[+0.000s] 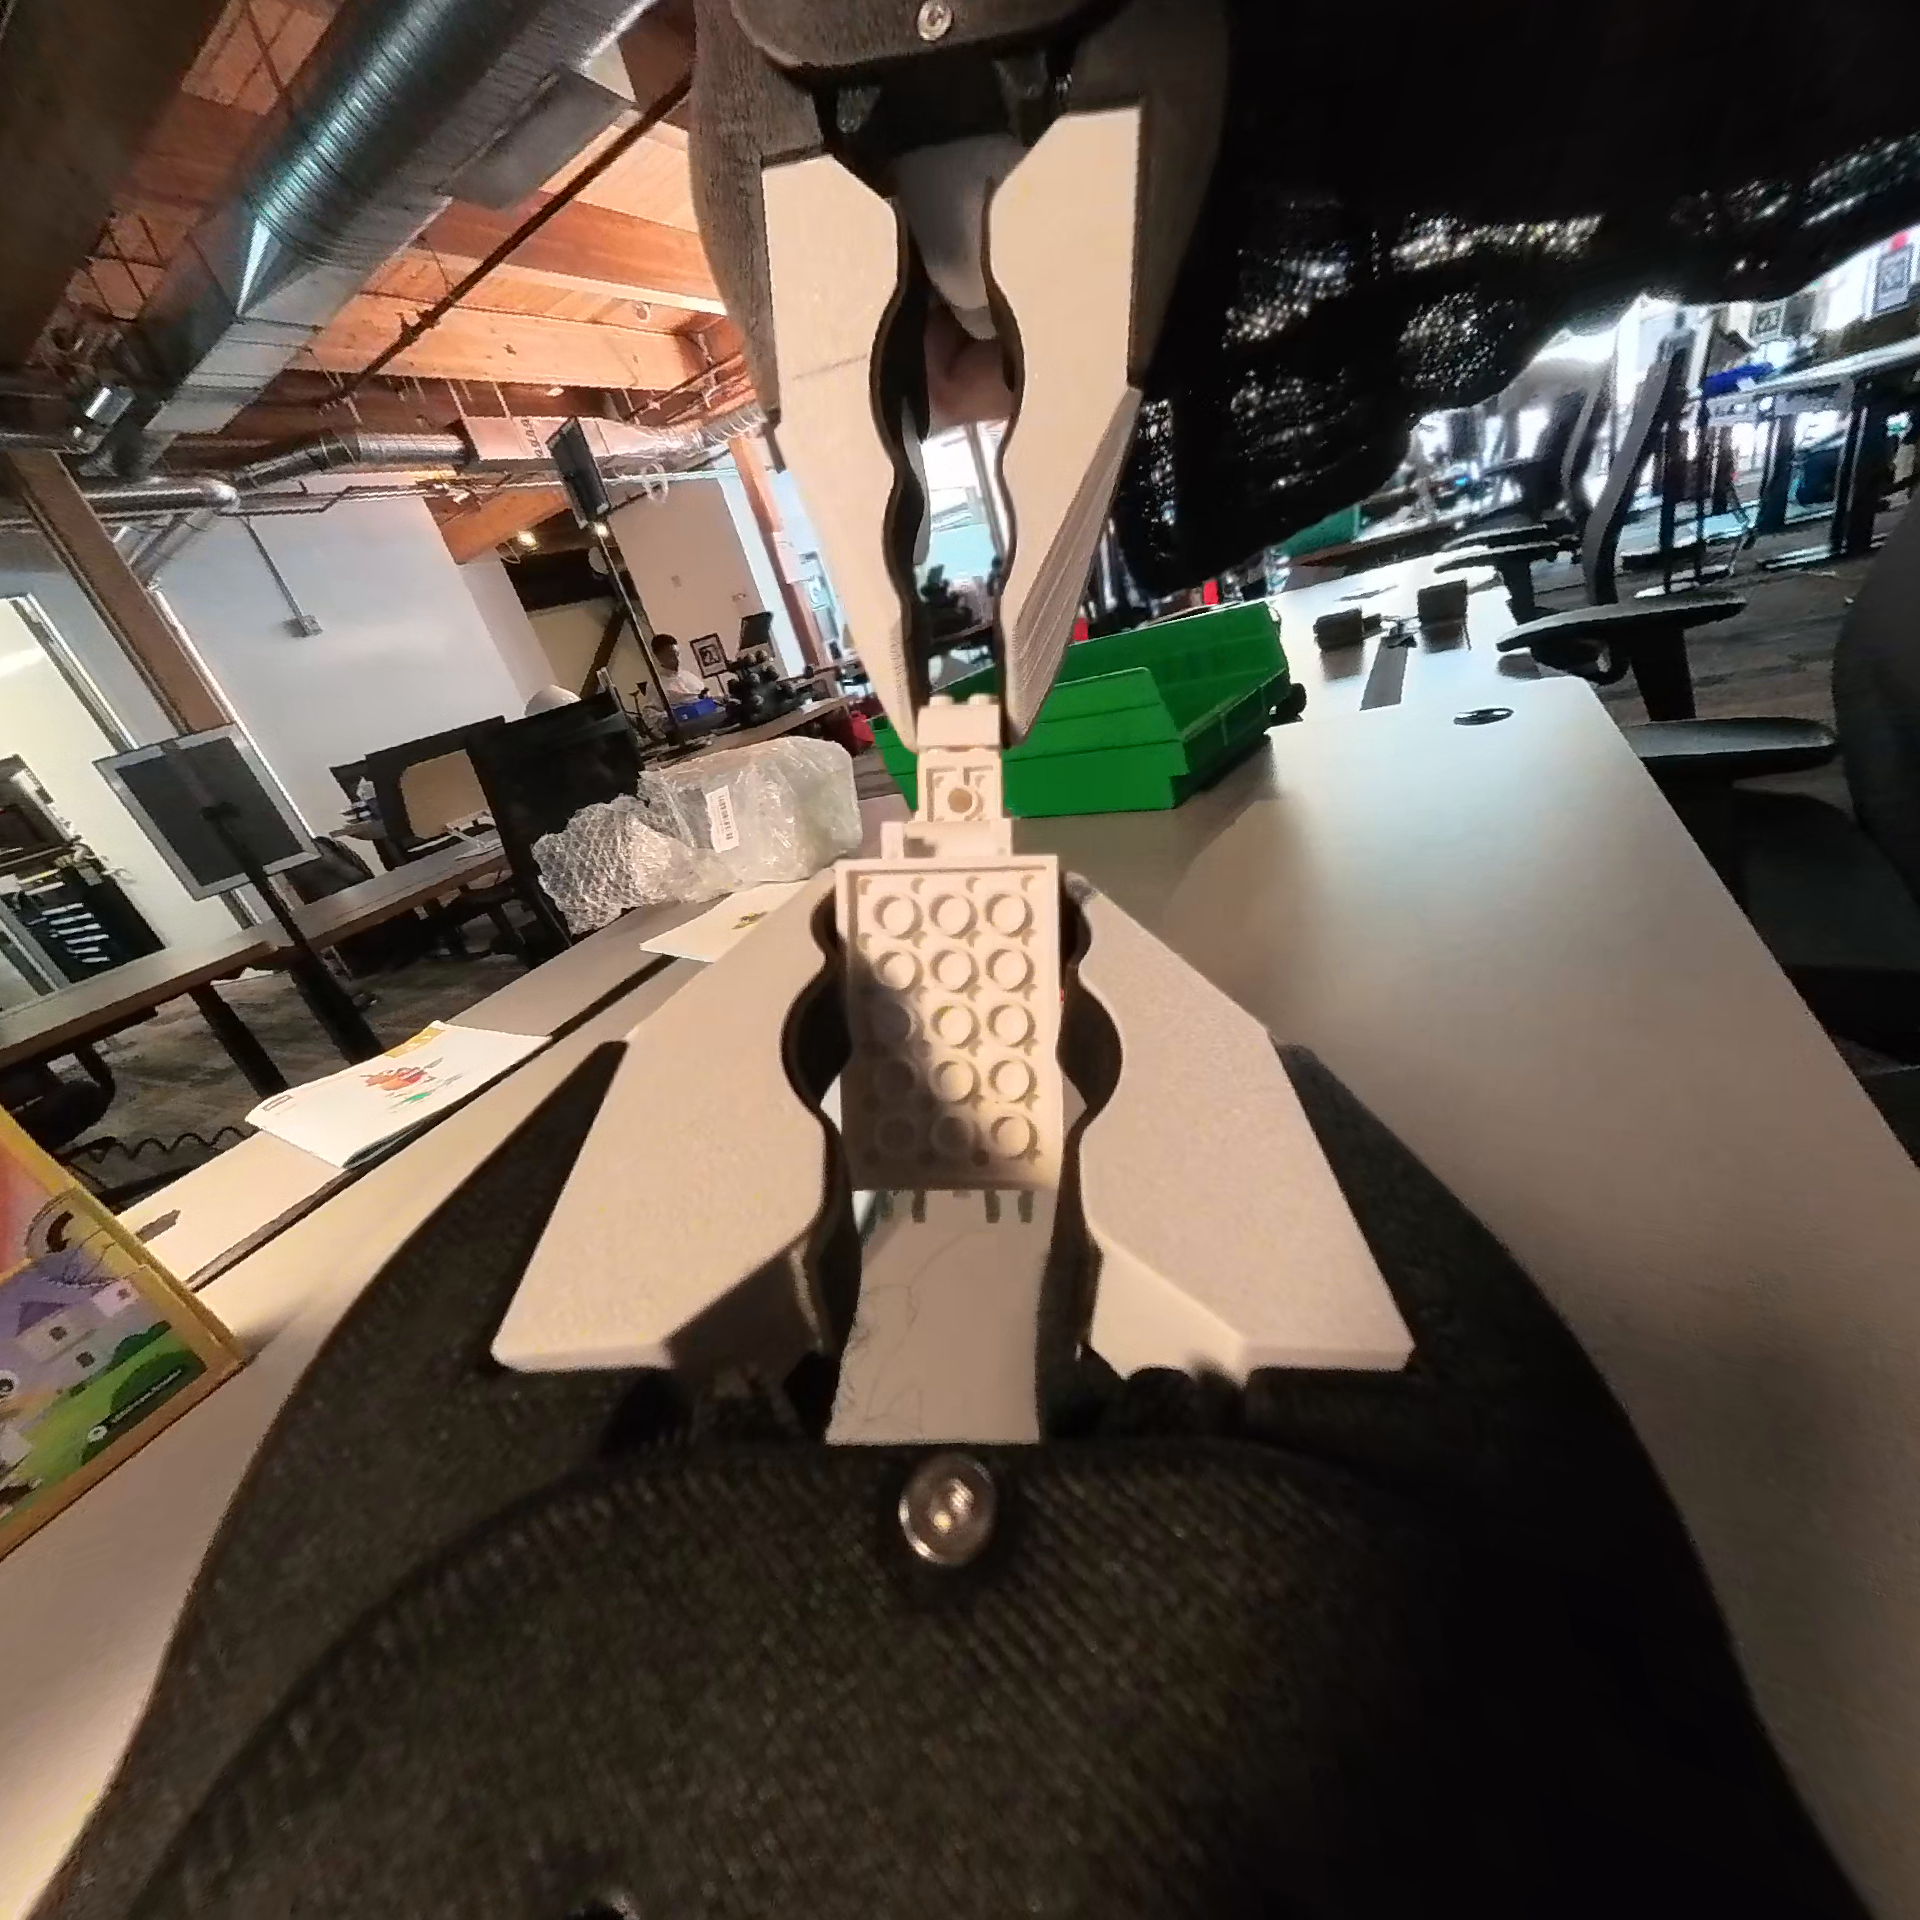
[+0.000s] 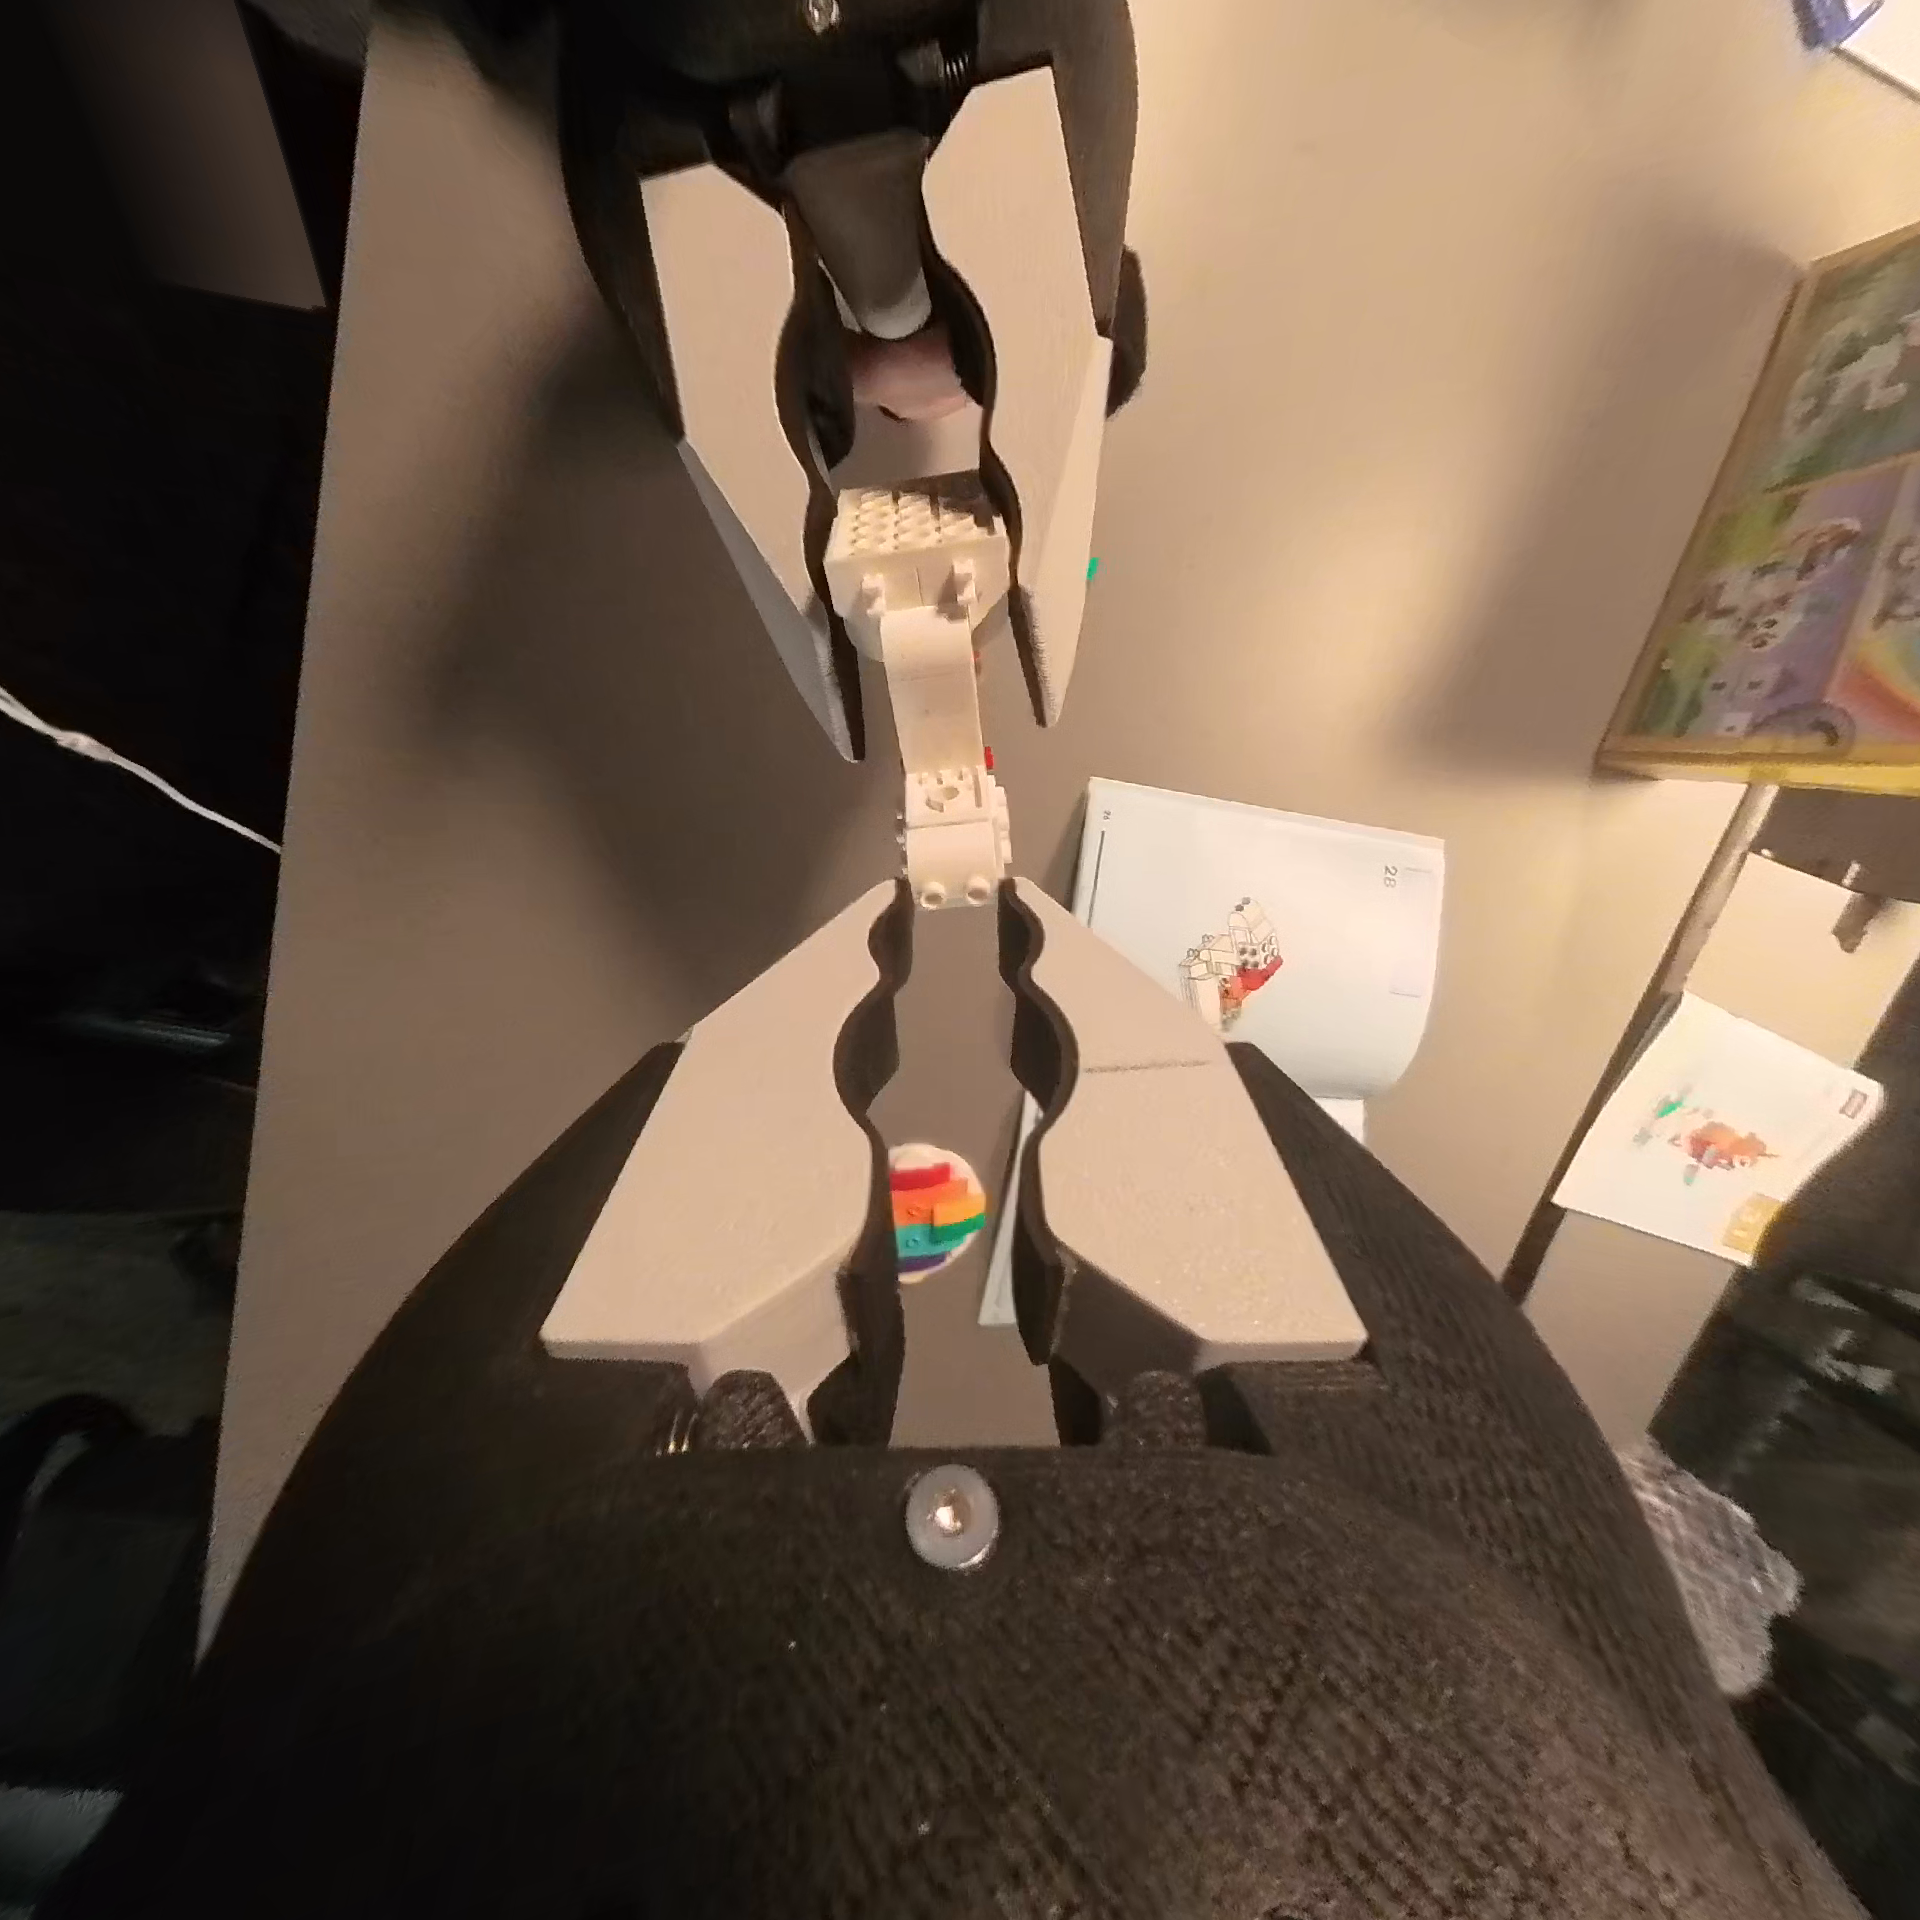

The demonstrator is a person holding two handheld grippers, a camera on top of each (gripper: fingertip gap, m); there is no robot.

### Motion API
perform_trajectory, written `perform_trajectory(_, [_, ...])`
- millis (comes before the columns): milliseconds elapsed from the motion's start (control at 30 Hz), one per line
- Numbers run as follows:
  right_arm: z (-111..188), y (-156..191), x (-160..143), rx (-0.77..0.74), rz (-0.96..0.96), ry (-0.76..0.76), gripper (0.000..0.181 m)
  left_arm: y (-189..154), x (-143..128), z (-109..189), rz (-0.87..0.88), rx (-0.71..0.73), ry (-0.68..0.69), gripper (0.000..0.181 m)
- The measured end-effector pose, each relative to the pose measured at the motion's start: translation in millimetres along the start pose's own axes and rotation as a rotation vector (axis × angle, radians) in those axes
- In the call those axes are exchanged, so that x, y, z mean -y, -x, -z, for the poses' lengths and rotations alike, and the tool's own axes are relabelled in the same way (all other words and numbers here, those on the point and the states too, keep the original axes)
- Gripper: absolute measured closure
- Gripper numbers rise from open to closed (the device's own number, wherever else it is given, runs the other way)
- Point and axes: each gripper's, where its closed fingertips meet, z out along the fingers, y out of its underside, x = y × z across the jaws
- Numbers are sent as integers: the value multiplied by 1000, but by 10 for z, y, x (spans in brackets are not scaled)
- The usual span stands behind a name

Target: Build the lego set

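We clamp the left tongs (image 1: 951, 1039) on the white lego model (image 1: 954, 1023), held above the bench (image 1: 1455, 883); our right tongs (image 2: 951, 894) pinch its small far end.

An open-plan office or lab workspace in a converted loft. Overhead run exposed timber ceiling beams (image 1: 582, 239) and a ribbed silver ventilation duct (image 1: 343, 156). Long pale counters (image 1: 1403, 831) stand in rows with black swivel office chairs (image 1: 1621, 623) drawn up to them. A green plastic parts bin (image 1: 1143, 727) and a crumpled heap of clear bubble wrap (image 1: 707, 831) lie on one counter. A person (image 1: 670, 665) sits at a far desk among monitors.
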Motion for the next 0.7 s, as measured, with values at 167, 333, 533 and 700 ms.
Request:
perform_trajectory(167, [-38, 28, -46, -34, 46, 63, 167, -24, -32, -10, -39, 2, 22, 146])
perform_trajectory(333, [-43, 58, -61, 43, -40, 21, 166, -57, -47, -22, -11, -16, 21, 146])
perform_trajectory(533, [-56, 13, -35, -8, -48, 13, 166, -19, -66, -28, 43, -24, 16, 145])
perform_trajectory(700, [18, -73, 27, -155, -11, -55, 118, 111, -43, -9, 185, -8, -15, 145])
